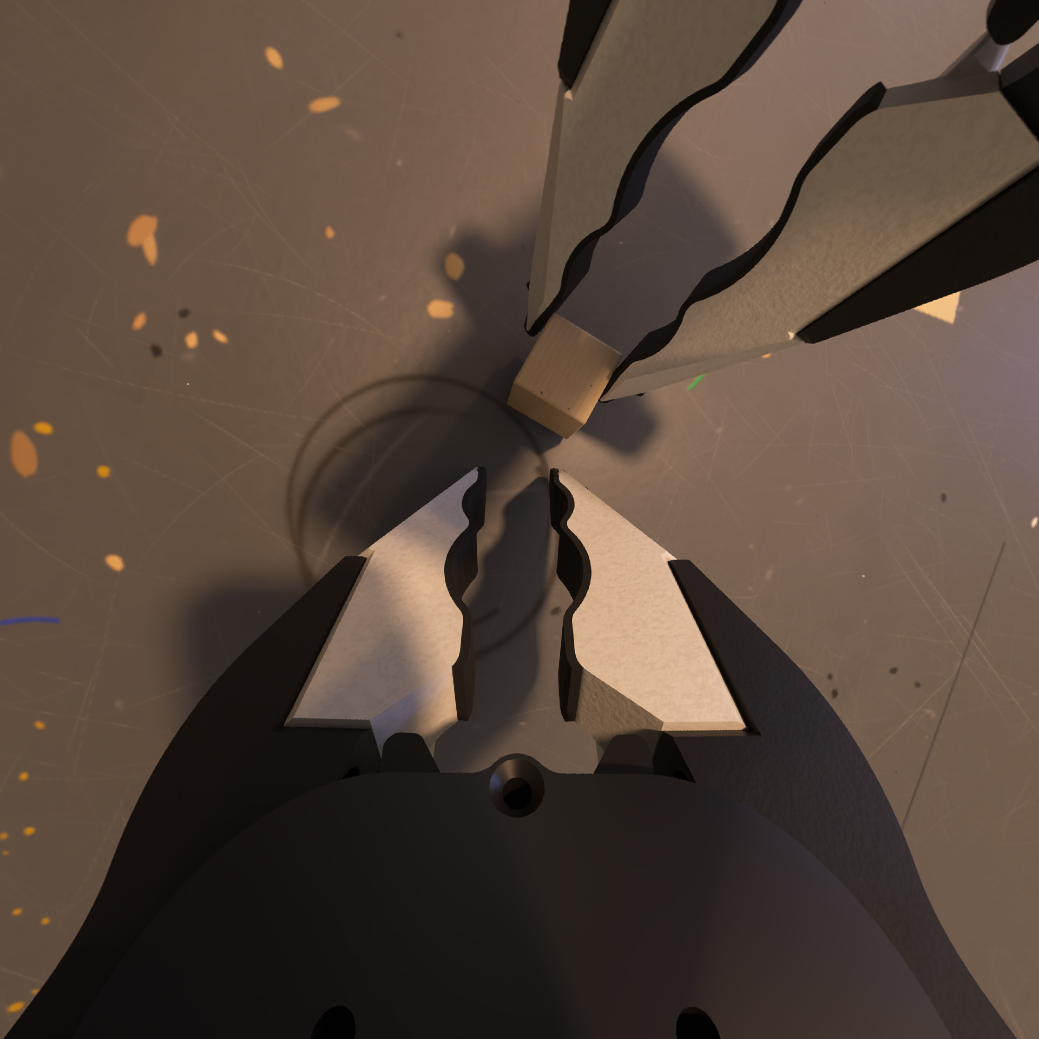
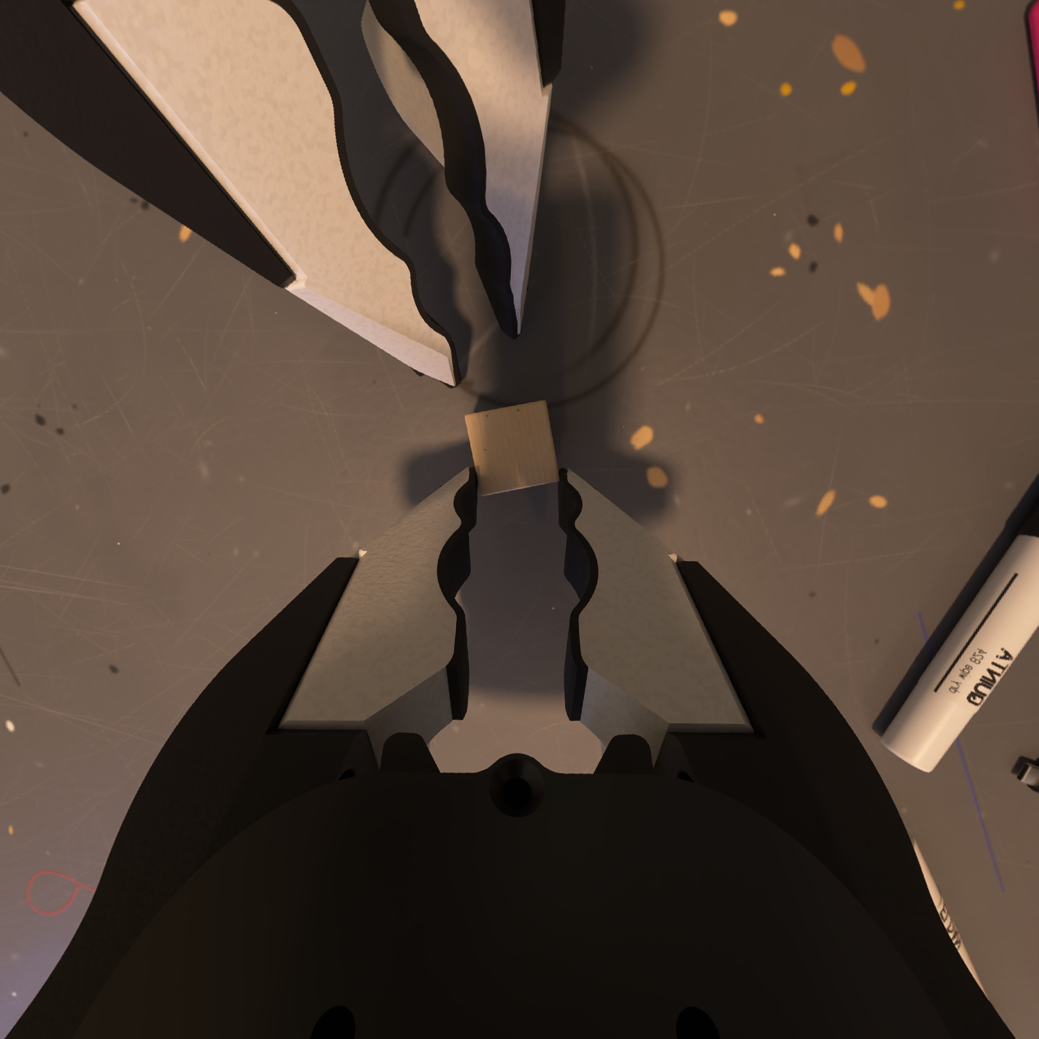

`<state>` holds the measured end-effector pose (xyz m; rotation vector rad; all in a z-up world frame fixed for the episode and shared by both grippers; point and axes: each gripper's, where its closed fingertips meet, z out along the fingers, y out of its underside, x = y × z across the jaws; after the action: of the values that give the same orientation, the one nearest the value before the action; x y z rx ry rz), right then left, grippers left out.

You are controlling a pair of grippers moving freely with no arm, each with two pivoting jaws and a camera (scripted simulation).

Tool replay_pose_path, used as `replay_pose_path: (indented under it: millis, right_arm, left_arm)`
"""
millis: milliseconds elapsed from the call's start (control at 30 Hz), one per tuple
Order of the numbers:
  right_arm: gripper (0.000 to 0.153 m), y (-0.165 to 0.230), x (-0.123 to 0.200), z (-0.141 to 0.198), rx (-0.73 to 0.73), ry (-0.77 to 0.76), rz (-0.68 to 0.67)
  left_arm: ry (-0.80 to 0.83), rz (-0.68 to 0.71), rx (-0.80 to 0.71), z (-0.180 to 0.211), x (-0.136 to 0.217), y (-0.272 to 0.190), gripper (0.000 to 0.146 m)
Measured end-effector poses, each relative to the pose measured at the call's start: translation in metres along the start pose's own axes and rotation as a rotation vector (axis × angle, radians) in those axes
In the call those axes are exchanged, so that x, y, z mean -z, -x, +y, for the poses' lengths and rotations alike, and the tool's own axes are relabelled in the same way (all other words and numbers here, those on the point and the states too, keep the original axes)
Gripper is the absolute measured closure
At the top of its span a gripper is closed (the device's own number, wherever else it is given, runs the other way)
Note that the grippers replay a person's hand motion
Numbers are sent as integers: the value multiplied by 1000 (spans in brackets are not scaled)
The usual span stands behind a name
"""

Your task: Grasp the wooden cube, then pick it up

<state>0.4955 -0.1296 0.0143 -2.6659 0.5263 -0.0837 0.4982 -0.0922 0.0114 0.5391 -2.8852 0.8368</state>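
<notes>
The wooden cube (image 2: 513, 447) is a small pale block on the scratched grey-brown table (image 2: 168, 450). My right gripper (image 2: 515, 473) has its two fingertips against the cube's left and right sides, shut on it. In the left wrist view the cube (image 1: 562, 374) sits between the right gripper's (image 1: 568, 362) fingers, which reach in from the top right. I cannot tell whether the cube is off the table. My left gripper (image 1: 517, 473) is empty with a narrow gap between its fingers, just short of the cube. It shows at the top of the right wrist view (image 2: 484, 360).
A white marker (image 2: 956, 652) lies at the right, with a second marker (image 2: 950, 927) below it and a small black piece (image 2: 1026, 773) between them. A pink object (image 2: 1031, 56) is at the top right edge. A faint ring mark (image 1: 393, 506) is on the table.
</notes>
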Motion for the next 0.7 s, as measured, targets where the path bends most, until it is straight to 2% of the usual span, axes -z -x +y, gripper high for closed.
replay_pose_path:
  millis: [700]
  right_arm:
    - [124,4,-4,-6,-48,-1,24]
  left_arm:
    - [23,18,15,12,8,2,123]
